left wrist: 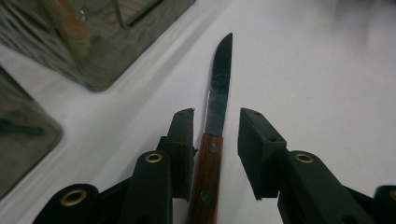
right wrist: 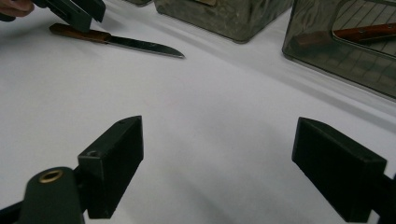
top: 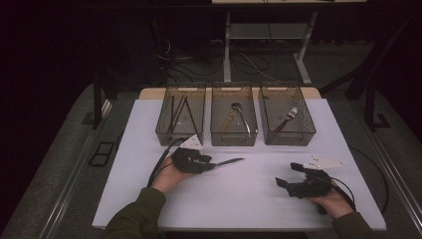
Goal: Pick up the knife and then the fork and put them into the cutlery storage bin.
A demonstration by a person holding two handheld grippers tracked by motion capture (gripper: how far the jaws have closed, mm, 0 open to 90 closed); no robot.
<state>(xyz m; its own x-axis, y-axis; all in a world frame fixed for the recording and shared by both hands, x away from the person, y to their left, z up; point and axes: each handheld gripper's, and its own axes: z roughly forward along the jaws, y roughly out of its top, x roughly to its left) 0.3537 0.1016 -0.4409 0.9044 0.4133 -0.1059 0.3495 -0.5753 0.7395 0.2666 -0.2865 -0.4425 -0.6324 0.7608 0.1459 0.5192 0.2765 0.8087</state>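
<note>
A knife (top: 228, 162) with a wooden handle and a dark blade lies flat on the white table (top: 239, 199), with its tip toward the right. My left gripper (top: 211, 162) straddles the handle. In the left gripper view the knife (left wrist: 218, 93) runs up between the jaws of the left gripper (left wrist: 215, 119): the left pad (left wrist: 183, 135) sits against the handle, and a gap remains at the right pad. My right gripper (top: 286, 174) rests low at the right front, open, with nothing between its fingers. The right gripper view (right wrist: 217, 149) shows bare table and the knife (right wrist: 135, 45) farther off.
Three clear bins stand in a row at the table's far side. The left bin (top: 164, 133) holds thin sticks, the middle bin (top: 234, 141) a spoon, and the right bin (top: 288, 139) a fork. Beyond the table are desk legs and cables on the floor.
</note>
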